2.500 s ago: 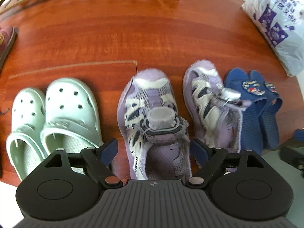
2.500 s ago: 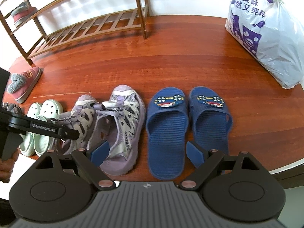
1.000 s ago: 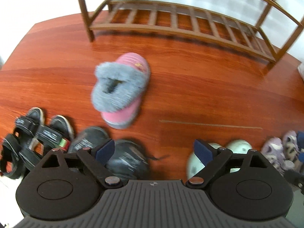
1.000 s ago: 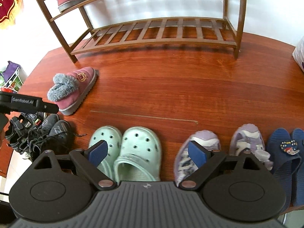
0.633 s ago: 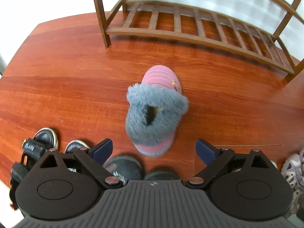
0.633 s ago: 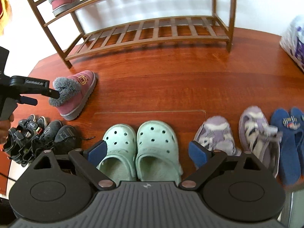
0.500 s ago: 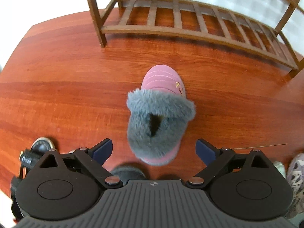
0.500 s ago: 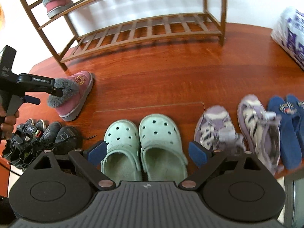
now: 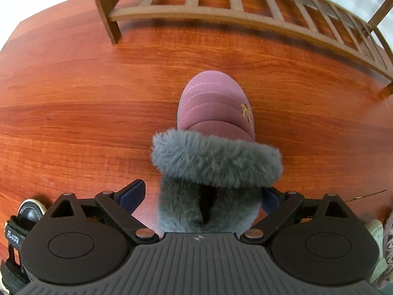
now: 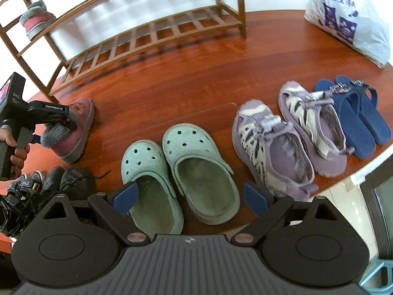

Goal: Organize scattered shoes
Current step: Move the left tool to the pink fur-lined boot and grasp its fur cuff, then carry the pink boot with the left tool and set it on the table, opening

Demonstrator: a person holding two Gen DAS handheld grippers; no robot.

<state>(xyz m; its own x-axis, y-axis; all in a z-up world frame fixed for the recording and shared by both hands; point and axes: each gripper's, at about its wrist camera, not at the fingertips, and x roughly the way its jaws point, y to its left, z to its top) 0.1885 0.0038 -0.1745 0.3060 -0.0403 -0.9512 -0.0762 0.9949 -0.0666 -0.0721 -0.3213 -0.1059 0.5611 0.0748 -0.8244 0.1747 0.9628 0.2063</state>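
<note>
A: Left gripper (image 9: 202, 195) straddles the fur cuff of the pink boot (image 9: 216, 113); the pads sit either side of the heel, spread wide, nothing clamped. Why the heel end?

B: My guess: the cuff is the tallest, softest part, so the pads can squeeze it without sliding off. The toe points at the rack (image 9: 245, 12) (convenient for pushing it straight onto a shelf).

A: Where is the boot now?

B: On the floor (image 9: 73, 98), upright, near the rack's left leg. Its mate (image 10: 36, 22) sits on a rack shelf, so that shelf is the likely destination.

A: Right gripper (image 10: 190, 198)?

B: Released, empty, hovering over the green clogs (image 10: 181, 169). The clogs, purple sneakers (image 10: 289, 137) and blue slides (image 10: 356, 113) lie paired in a row, probably queued for later.
</note>
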